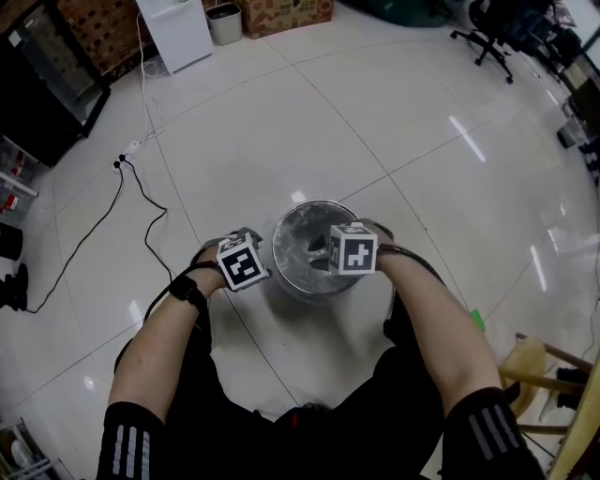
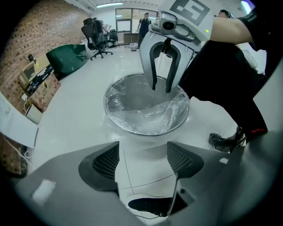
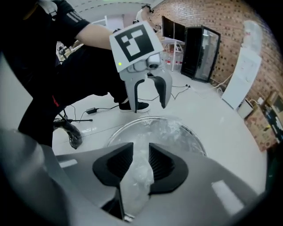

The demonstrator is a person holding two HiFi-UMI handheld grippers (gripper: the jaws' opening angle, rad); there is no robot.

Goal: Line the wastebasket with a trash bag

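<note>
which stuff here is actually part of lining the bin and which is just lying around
For the job:
- wastebasket
- trash bag, clear, inside the basket
- right gripper, shut on the bag's film
- left gripper, open, nothing between its jaws

Just lying about:
- power strip on the floor
- office chair
- cardboard box

Your head camera looks steeply down on the wastebasket (image 1: pixel 314 286) from well above. The camera on your left gripper (image 2: pixel 141 161) and the one on your right gripper (image 3: pixel 140 163) sit close, facing each other across it; all three share its rim.
</note>
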